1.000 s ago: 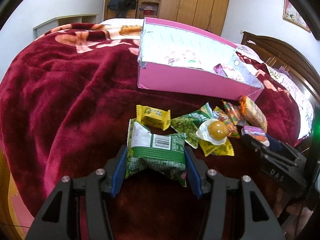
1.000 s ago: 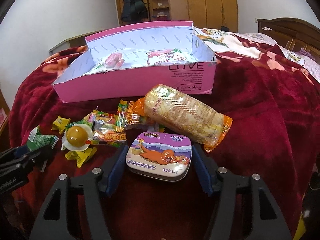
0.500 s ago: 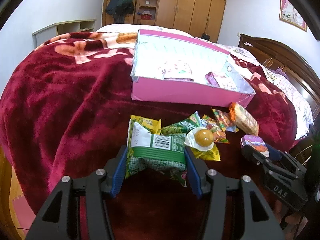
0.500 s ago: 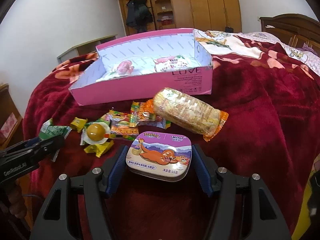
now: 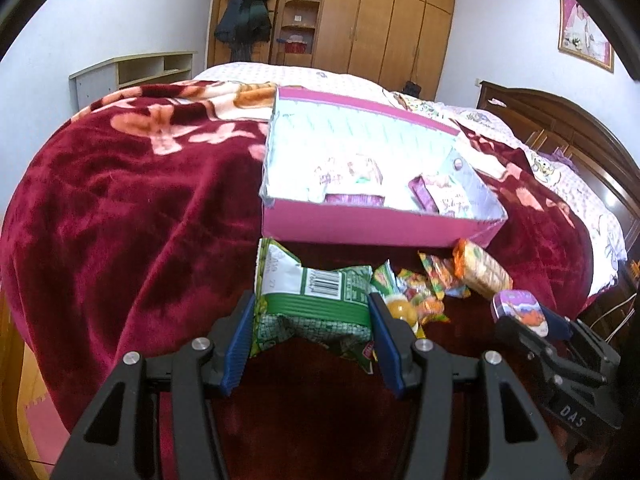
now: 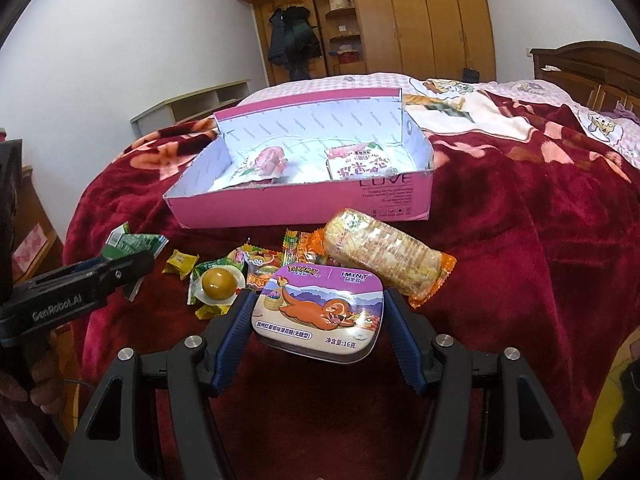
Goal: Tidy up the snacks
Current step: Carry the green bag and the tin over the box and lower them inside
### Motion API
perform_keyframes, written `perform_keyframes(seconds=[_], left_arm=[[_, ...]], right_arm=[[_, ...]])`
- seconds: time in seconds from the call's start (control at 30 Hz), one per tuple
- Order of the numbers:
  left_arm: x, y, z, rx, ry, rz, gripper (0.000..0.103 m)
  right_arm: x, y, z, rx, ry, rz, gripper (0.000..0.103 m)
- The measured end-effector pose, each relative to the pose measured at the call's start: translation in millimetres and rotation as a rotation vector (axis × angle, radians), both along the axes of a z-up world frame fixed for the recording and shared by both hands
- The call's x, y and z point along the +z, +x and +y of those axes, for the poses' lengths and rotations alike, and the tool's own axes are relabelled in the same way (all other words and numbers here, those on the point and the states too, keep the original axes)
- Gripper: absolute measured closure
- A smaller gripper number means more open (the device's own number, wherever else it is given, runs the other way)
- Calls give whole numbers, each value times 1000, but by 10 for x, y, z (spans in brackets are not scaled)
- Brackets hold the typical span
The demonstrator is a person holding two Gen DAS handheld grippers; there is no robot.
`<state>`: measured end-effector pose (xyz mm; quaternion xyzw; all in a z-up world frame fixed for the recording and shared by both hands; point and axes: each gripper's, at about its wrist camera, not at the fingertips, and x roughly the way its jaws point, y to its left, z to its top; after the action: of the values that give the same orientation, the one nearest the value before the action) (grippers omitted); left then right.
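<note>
two wrist views, angled down, sharing pink box (image 5: 372, 226) and bed

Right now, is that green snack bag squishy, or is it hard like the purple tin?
Probably squishy. The green snack bag is pinched in where the left hand-held gripper squeezes it, and its loose top corner sticks up crumpled. It looks light and crinkly, so it likely won't slip out. The purple tin keeps its flat shape in the right hand-held gripper, so it seems stiff.

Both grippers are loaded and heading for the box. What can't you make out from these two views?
- Left view: purple packets behind the pink box front wall, mostly hidden.
- Left view: green packet front, facing away; only the barcode side shows.
- Right view: small sweets behind the mint tin, partly covered.
- Right view: green packet largely hidden by the left gripper.
</note>
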<state>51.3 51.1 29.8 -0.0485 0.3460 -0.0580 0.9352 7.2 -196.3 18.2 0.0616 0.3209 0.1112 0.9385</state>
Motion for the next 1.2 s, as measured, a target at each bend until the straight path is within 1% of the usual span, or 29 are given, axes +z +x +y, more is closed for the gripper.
perform_keyframes(seconds=[0.3, 0.5, 0.67, 0.8, 1.03, 1.2], left_arm=[[204, 220, -49, 9, 16, -39, 46], [295, 411, -120, -8, 29, -60, 46], [310, 603, -221, -22, 40, -56, 46], [321, 735, -299, -30, 46, -59, 46], [270, 942, -365, -21, 54, -42, 46], [210, 1103, -377, -16, 58, -19, 46]], right_arm=[[139, 51, -37, 13, 8, -27, 38], [201, 133, -83, 14, 5, -33, 38], [233, 233, -149, 6, 14, -30, 38], [306, 306, -173, 8, 5, -47, 37], [397, 446, -175, 16, 10, -73, 38], [453, 583, -175, -3, -8, -91, 38]])
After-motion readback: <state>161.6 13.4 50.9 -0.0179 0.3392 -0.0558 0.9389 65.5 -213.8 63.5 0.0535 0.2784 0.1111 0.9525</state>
